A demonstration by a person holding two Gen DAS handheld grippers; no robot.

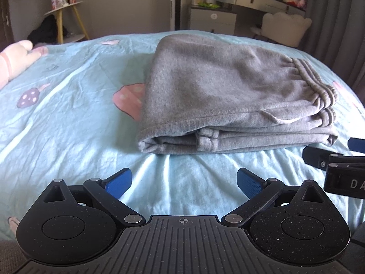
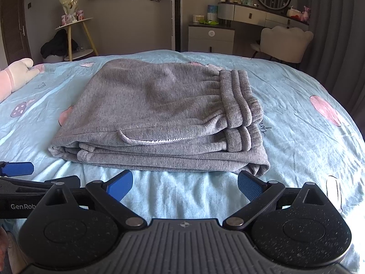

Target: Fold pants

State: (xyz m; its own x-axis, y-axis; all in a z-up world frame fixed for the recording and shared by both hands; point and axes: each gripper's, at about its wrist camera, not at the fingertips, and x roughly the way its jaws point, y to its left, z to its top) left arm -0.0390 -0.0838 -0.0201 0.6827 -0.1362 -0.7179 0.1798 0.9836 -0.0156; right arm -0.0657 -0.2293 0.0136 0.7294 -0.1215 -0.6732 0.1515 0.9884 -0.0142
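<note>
Grey sweatpants (image 1: 219, 91) lie folded in a thick stack on the light blue bed sheet (image 1: 68, 105), with the ribbed waistband (image 1: 319, 86) at the right. In the right wrist view the pants (image 2: 155, 109) fill the middle and the waistband (image 2: 239, 100) lies at the right. My left gripper (image 1: 184, 181) is open and empty, just in front of the stack. My right gripper (image 2: 185, 183) is open and empty, close to the stack's near edge. The right gripper's side shows at the right of the left wrist view (image 1: 337, 162). The left gripper shows at the left of the right wrist view (image 2: 18, 169).
A pink plush toy (image 2: 16, 73) lies at the bed's left edge. Beyond the bed stand a yellow-legged side table (image 2: 75, 34), a nightstand (image 2: 211, 36), a dressing table with mirror (image 2: 262, 11) and a cream chair (image 2: 285, 41). A curtain (image 2: 337, 22) hangs at the right.
</note>
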